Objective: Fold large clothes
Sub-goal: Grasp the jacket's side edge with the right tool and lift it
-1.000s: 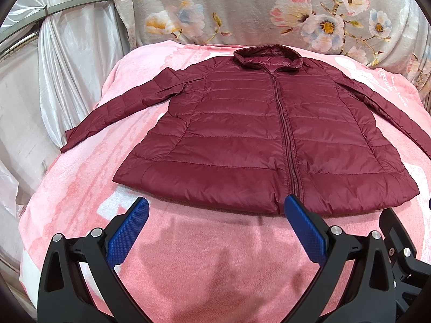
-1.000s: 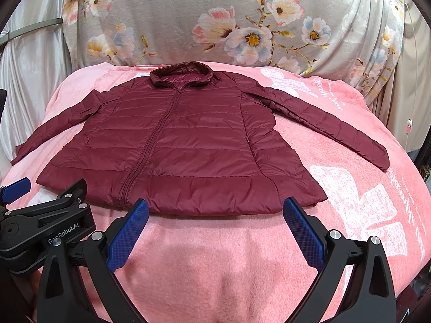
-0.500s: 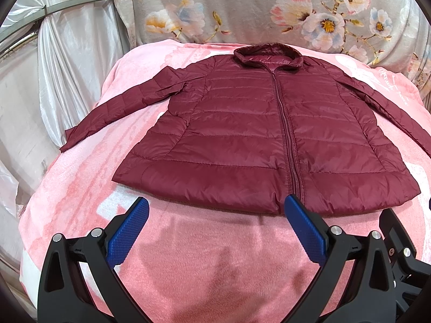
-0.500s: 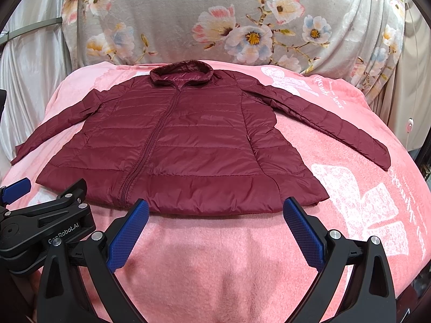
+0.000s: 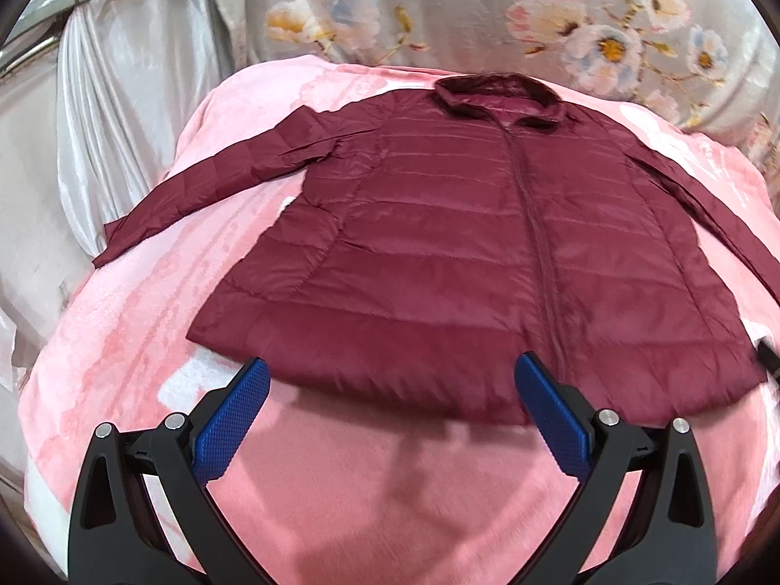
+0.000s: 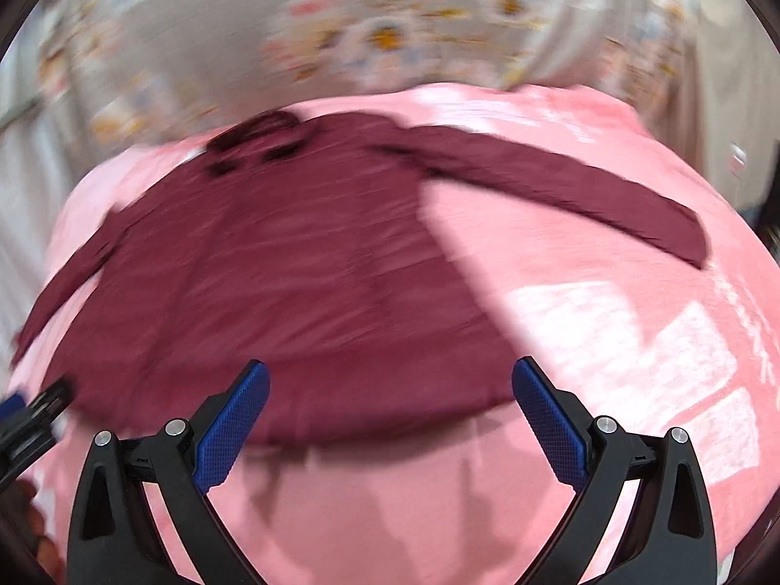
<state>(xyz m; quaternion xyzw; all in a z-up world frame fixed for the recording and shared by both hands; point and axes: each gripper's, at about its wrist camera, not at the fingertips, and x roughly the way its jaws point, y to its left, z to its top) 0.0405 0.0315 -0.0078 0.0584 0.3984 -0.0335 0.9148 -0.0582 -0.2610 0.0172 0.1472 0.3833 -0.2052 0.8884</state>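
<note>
A pink blanket (image 5: pixel 146 351) covers the bed — fuzzy, with paler white patches printed on it. Behind it hangs a grey flowered cloth (image 5: pixel 487 14), and a shiny white curtain (image 5: pixel 112 97) drapes at the left.

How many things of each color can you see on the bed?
Dark red: 1, the jacket
Pink: 1, the blanket under it
Blue-tipped: 2, the left gripper and the right gripper, both open
Total: 4
</note>
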